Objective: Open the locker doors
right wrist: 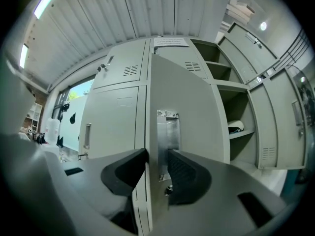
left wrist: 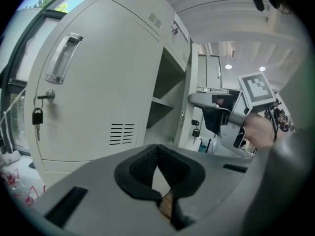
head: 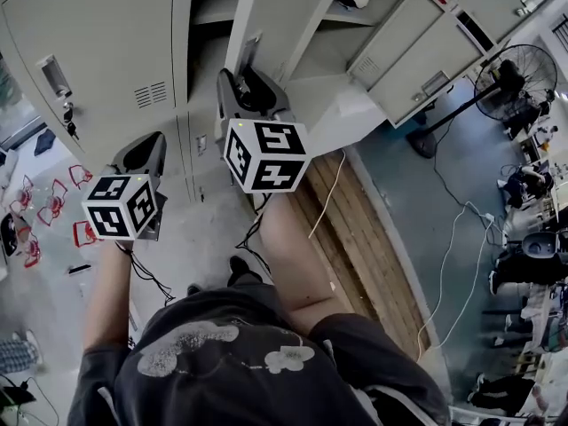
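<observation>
Edgewise, the tall upright locker door (right wrist: 197,112) is pinched between jaws of the right gripper (right wrist: 157,156); left gripper (left wrist: 157,154) closed, empty.

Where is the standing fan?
The fan stands at the upper right of the head view, on the floor just right of the open locker doors.

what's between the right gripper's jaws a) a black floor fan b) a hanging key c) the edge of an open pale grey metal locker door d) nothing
c: the right gripper view shows the right gripper clamped on the edge of the open pale grey metal locker door.
</observation>
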A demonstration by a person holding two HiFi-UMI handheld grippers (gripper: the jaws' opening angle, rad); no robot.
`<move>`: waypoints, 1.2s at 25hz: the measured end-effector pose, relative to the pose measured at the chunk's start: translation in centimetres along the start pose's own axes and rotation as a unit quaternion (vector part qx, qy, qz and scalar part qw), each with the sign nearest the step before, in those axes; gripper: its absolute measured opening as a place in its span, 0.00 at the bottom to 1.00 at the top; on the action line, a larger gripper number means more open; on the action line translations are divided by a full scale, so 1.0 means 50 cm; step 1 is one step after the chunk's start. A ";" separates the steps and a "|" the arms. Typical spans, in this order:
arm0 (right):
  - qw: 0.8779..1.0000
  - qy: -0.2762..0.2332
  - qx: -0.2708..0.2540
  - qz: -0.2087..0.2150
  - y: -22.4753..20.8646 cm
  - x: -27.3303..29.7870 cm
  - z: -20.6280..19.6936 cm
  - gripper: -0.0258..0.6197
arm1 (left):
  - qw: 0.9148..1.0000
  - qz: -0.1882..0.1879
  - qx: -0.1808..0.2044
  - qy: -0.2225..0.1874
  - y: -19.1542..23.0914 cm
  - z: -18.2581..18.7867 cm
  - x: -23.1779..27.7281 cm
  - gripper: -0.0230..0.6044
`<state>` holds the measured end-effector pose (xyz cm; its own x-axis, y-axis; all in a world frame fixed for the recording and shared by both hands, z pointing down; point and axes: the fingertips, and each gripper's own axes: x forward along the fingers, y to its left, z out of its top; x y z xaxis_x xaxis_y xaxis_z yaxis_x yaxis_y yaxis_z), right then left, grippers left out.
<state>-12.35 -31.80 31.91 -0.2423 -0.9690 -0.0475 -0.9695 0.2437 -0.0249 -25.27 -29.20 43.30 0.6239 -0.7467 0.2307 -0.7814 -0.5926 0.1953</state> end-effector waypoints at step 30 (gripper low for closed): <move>0.992 -0.036 0.010 -0.117 -0.206 -0.271 0.028 0.20 | 0.991 -0.126 0.028 0.023 -0.228 -0.025 0.052 0.05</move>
<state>1.00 -21.11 31.40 -0.0073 -0.9941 -0.1086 -0.9979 0.0143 -0.0633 -14.72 -24.03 42.86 0.7984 -0.5589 0.2238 -0.5989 -0.7756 0.1994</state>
